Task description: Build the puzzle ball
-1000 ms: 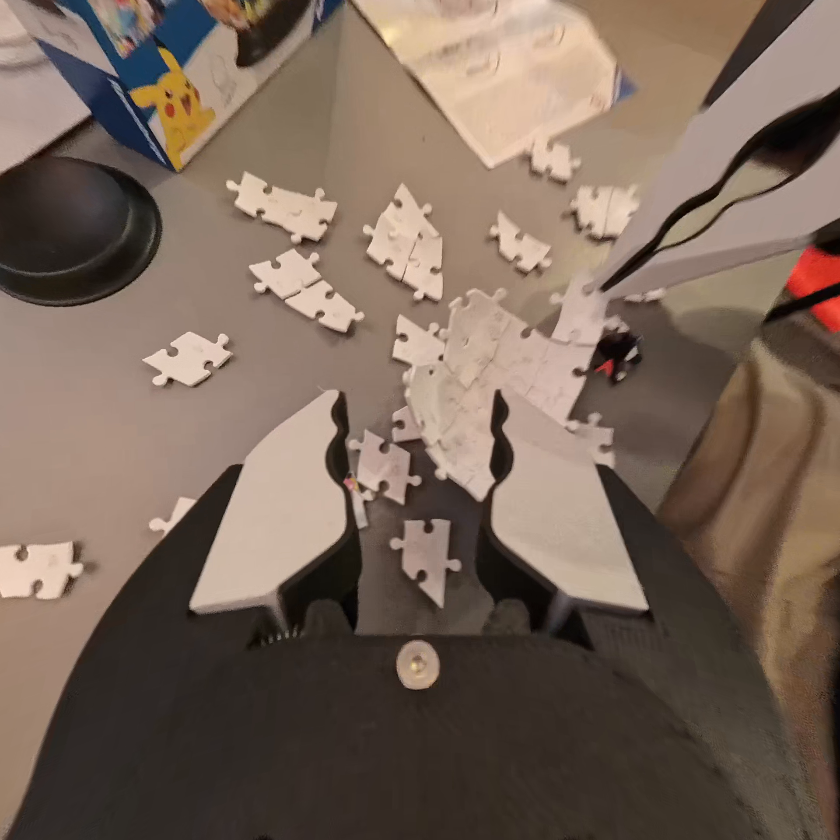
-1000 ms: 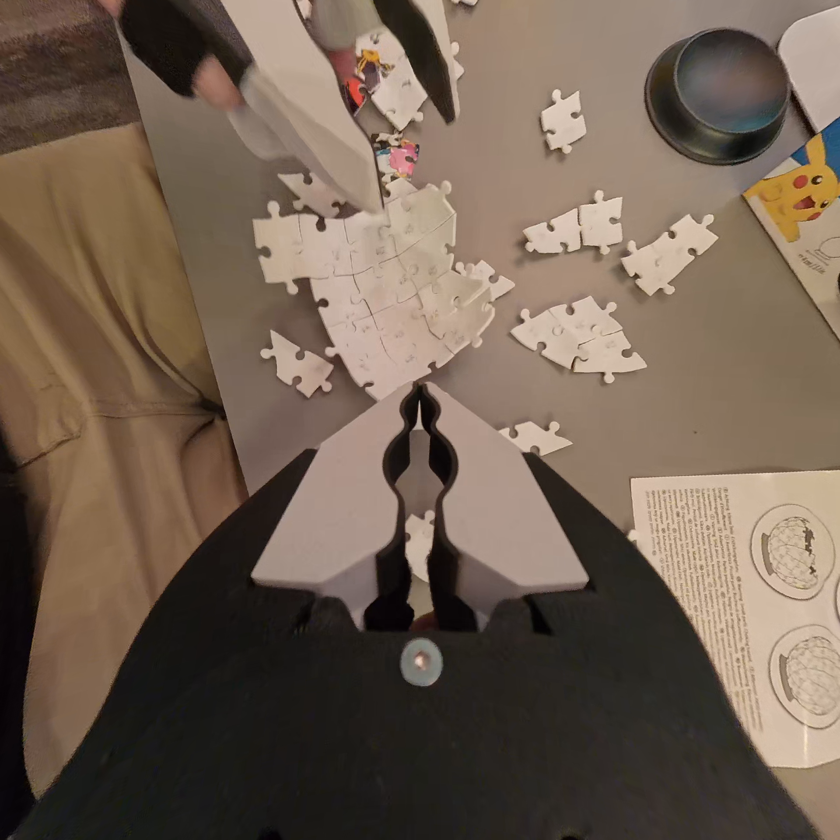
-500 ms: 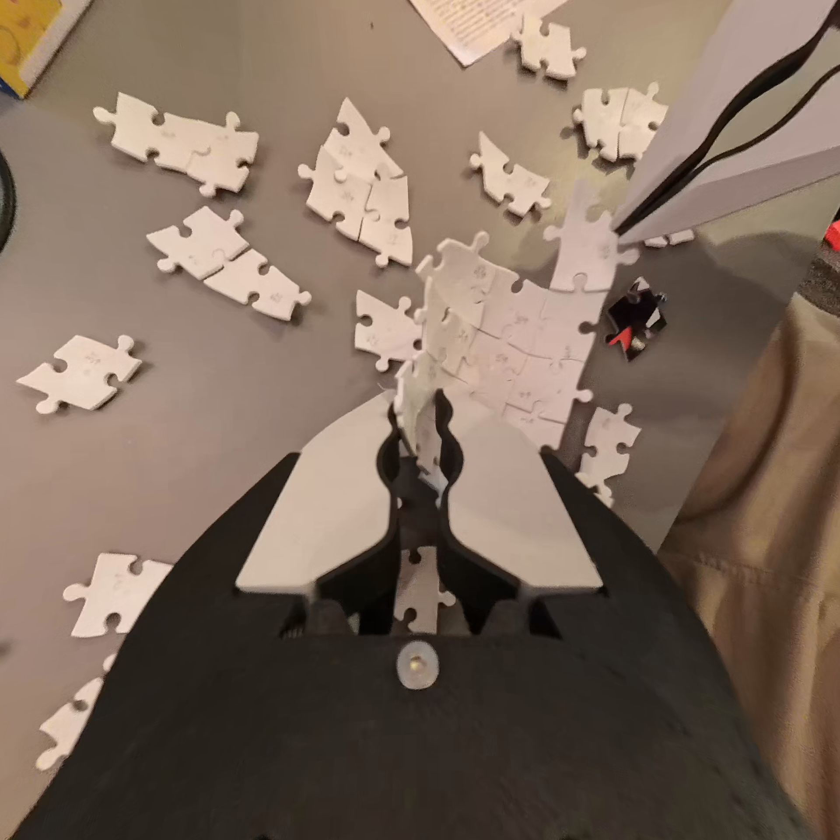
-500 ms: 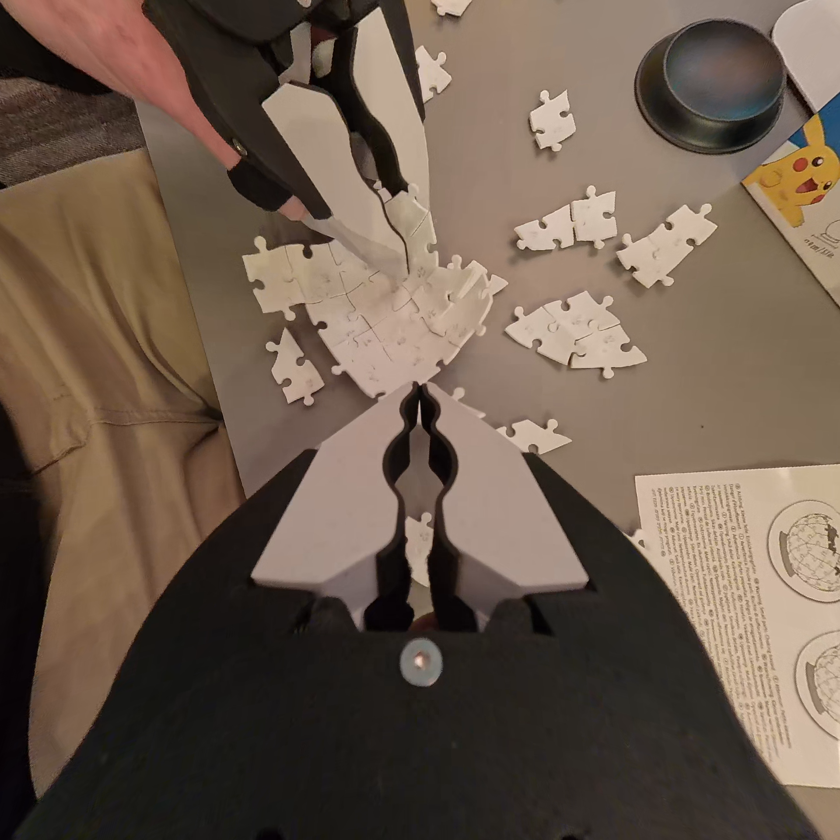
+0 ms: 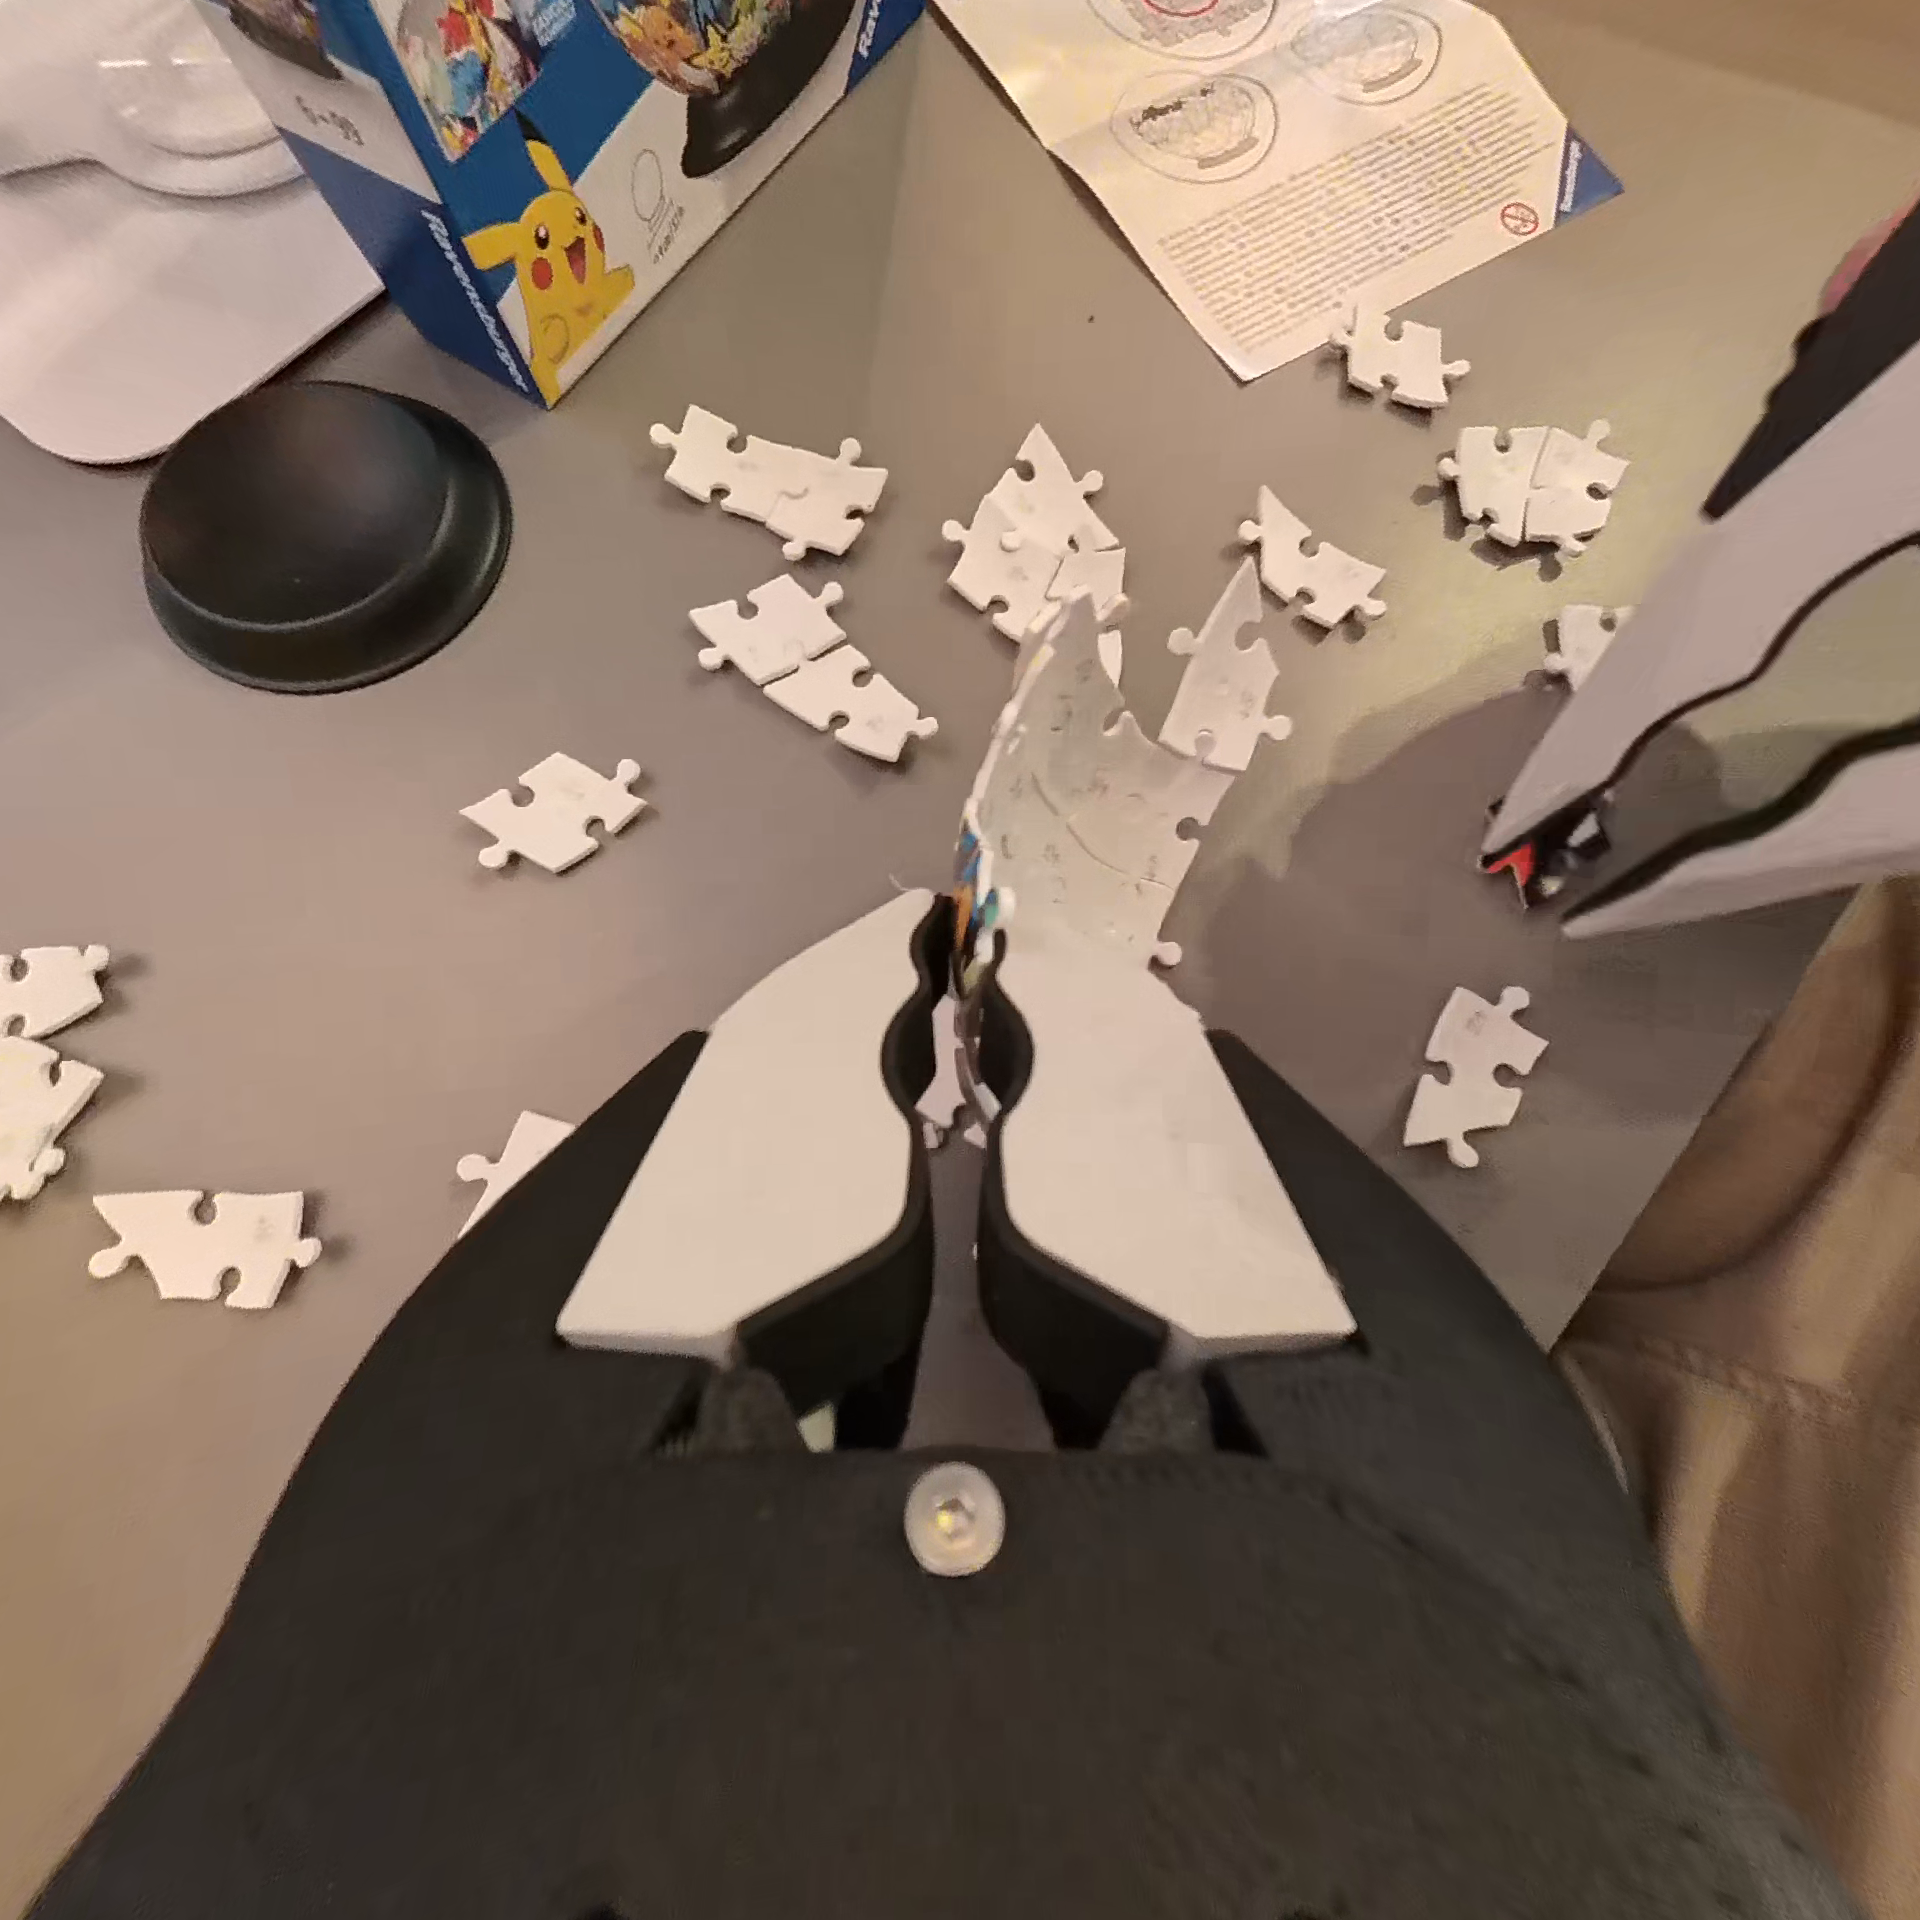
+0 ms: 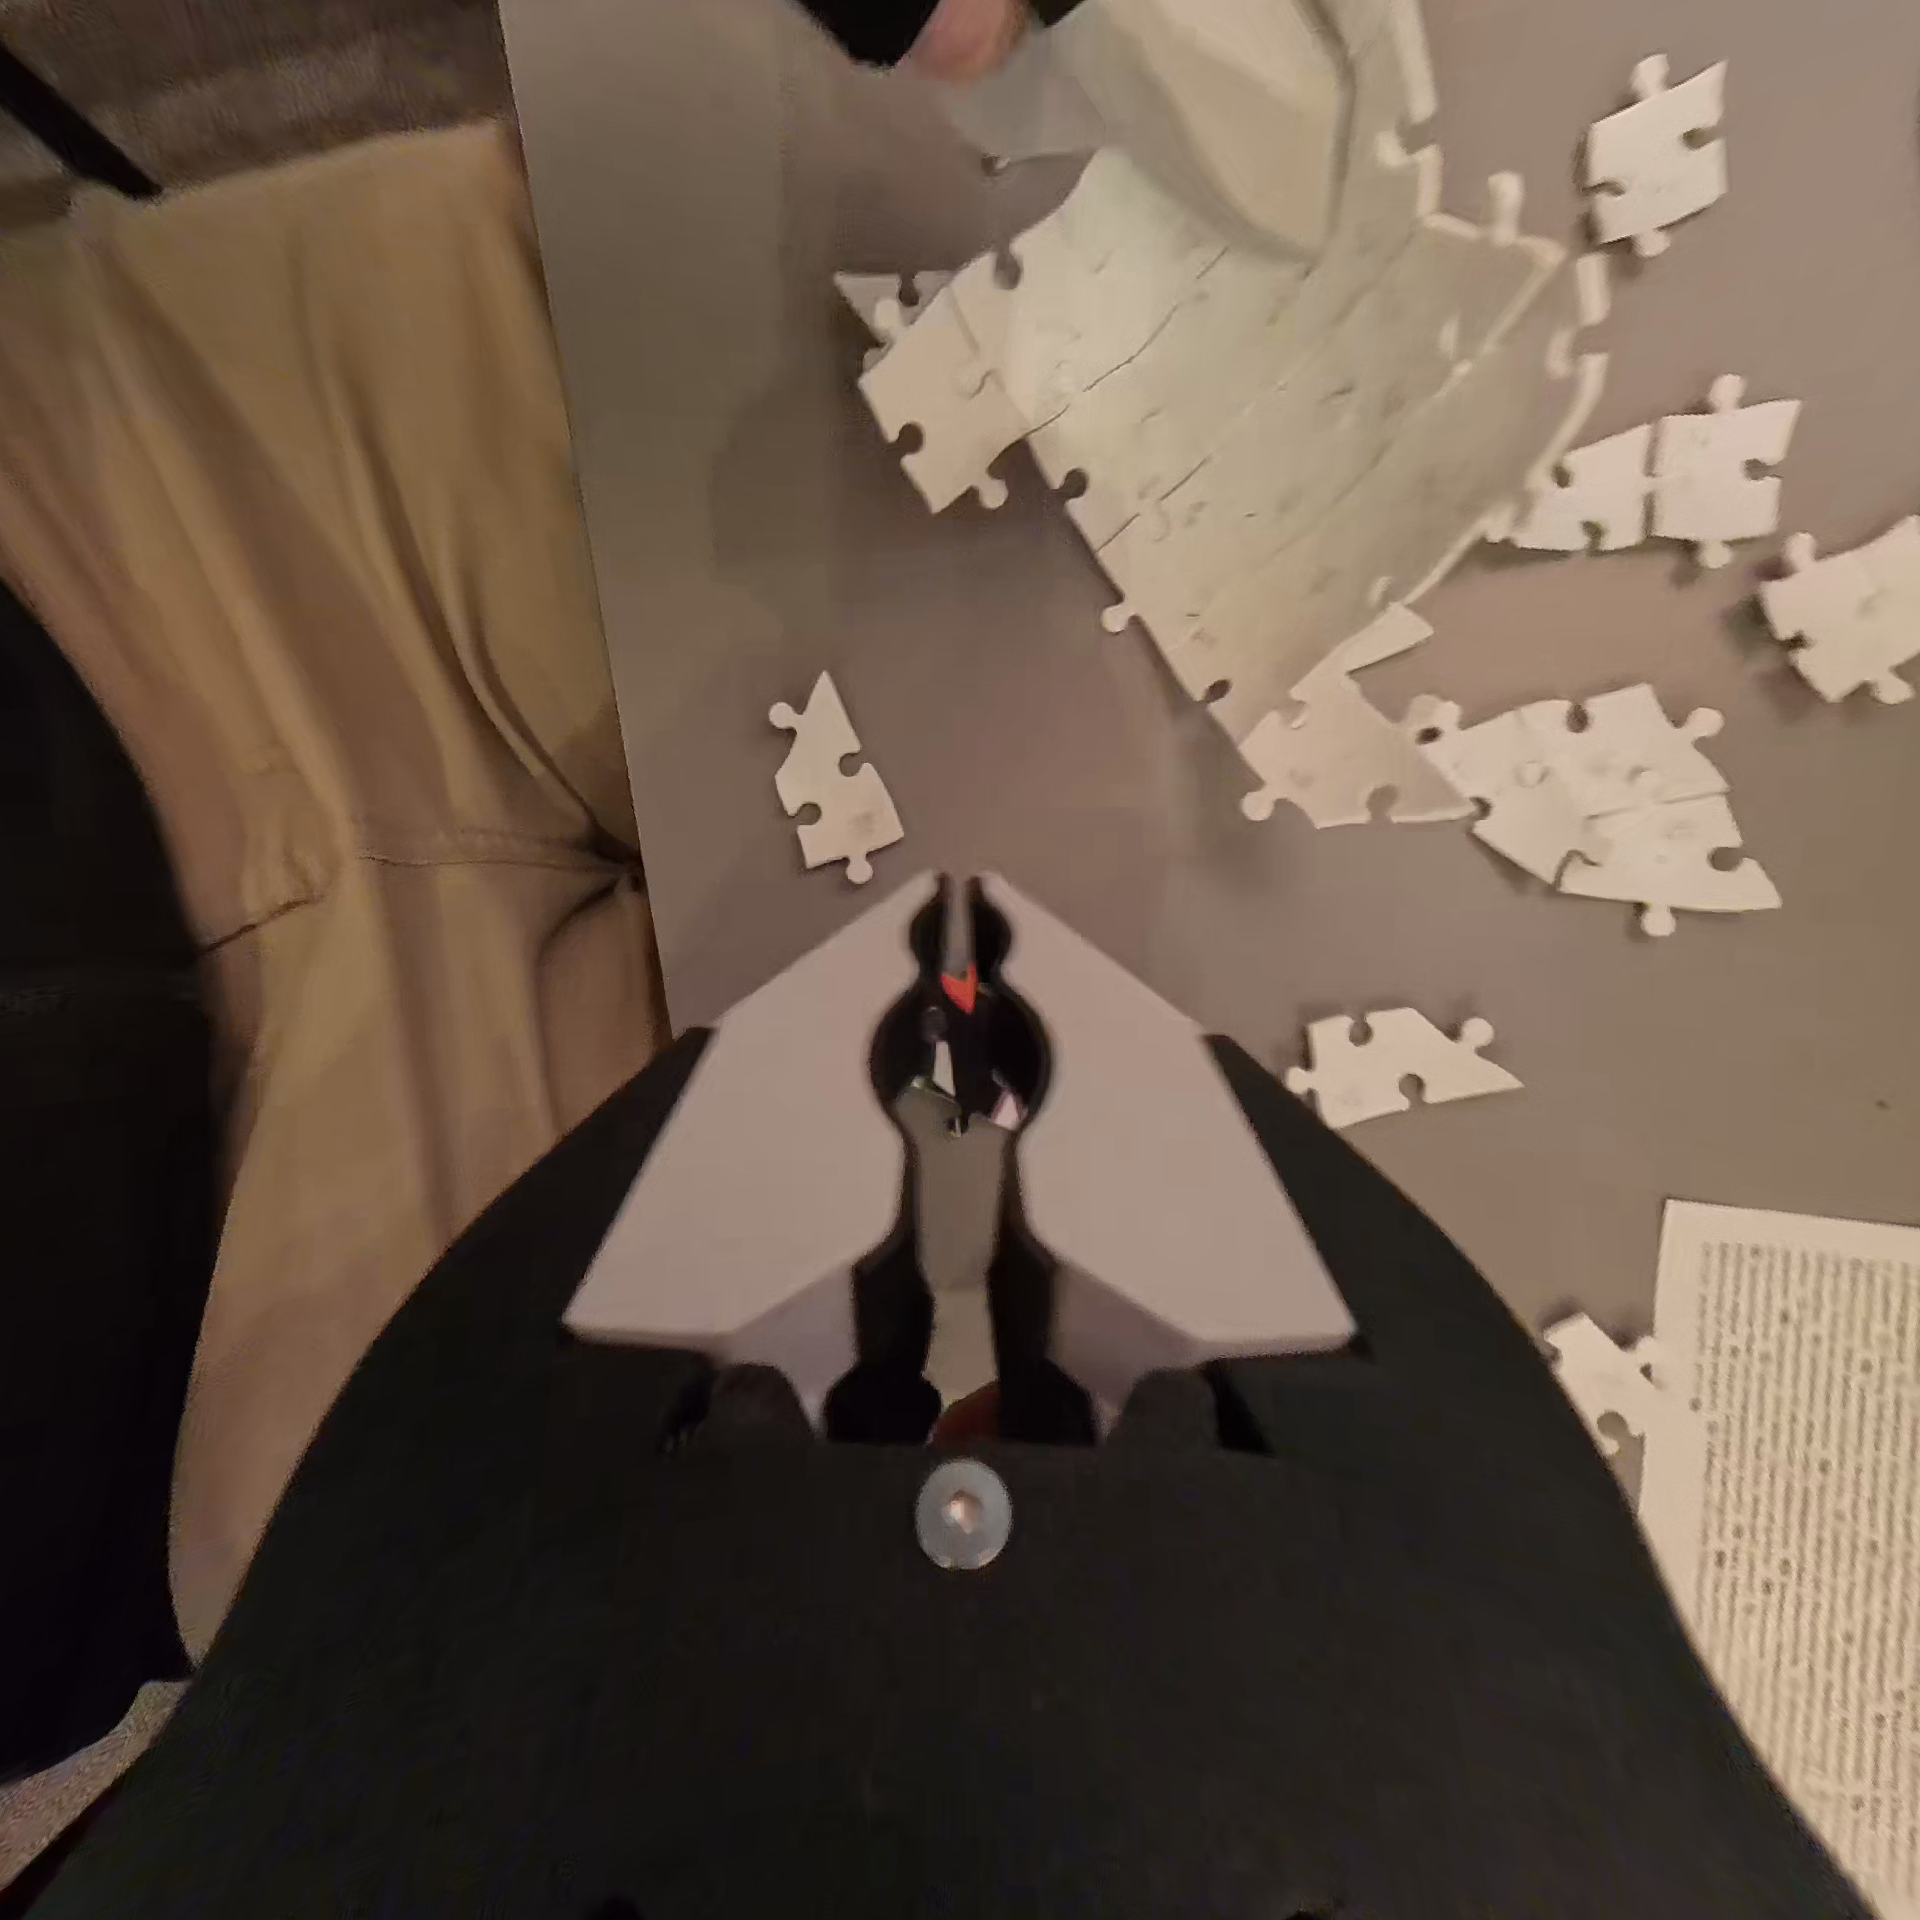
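Left wrist view: left gripper clenched on the lower edge of the assembled puzzle section, a curved white sheet of joined pieces raised off the grey table, coloured print at the pinched edge. Half a second ago tilted lower, closer to the table. Loose pieces, black stand and box around.

Right wrist view: right gripper nearly closed over a black-and-red piece; actual grip impossible to tell. Earlier closed near the section's edge; now near the table's edge, apart from the section.
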Tool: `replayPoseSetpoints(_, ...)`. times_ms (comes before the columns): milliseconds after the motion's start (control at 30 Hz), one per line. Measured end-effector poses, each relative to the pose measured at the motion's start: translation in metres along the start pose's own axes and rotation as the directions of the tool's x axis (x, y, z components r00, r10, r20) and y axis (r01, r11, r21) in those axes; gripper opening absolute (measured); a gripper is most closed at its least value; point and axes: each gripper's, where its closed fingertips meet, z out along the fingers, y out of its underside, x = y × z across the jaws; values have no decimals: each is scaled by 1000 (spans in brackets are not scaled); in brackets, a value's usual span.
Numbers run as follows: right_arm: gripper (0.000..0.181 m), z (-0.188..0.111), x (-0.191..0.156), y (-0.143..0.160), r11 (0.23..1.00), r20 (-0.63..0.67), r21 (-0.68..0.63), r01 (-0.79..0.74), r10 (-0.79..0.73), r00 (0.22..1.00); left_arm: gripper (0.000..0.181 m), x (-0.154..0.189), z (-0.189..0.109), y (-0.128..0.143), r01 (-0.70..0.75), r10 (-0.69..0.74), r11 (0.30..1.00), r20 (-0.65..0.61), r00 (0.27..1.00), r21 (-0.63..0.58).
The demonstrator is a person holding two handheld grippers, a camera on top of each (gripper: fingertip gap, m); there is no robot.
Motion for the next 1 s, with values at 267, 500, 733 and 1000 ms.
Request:
replayPoseSetpoints(267,29,27,-13,1,995,-5,-78,62,-63,998,2,0,-2,0,-1,1,1000,7,1000,5)
replayPoseSetpoints(500,14,33,-18,-1,993,6,-88,78,-77,997,2,3,-2,1,-6,6,1000,9,1000,1)
replayPoseSetpoints(733,0,29,-10,5,995,-11,-92,43,-44,999,2,3,-4,2,-4,4,1000,12,1000,0)
replayPoseSetpoints(1000,19,12,-7,1,999,9,-26,24,-24,1000,2,1,-6,3,0,0,1000,6,1000,0)
